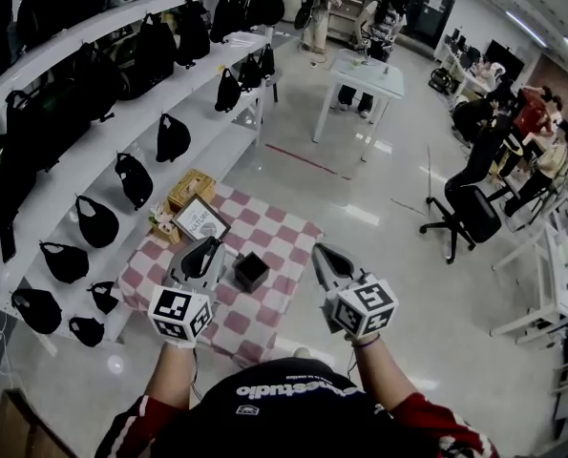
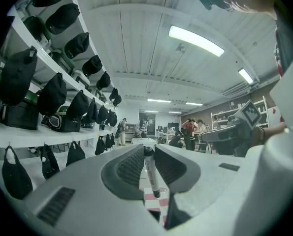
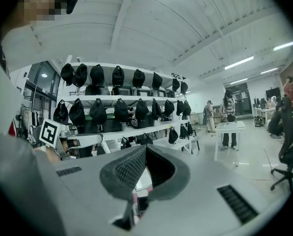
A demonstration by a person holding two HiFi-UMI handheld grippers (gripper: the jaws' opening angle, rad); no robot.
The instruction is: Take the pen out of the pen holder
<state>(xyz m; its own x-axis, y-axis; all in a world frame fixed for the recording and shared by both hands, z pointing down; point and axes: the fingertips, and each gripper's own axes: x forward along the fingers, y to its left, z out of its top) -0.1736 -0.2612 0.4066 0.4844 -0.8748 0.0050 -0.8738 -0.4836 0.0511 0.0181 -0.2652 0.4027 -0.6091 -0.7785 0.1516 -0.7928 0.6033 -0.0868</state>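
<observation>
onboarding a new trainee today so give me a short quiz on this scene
1. True or false: the left tool grips a slim pale pen.
2. The black square pen holder stands on: A) the red-and-white checked cloth; B) a white shelf; C) the floor.
3. Fill in: the jaws of the right tool are ____ (open or shut), with nothing between them.
Key: 1 true; 2 A; 3 shut.
</observation>
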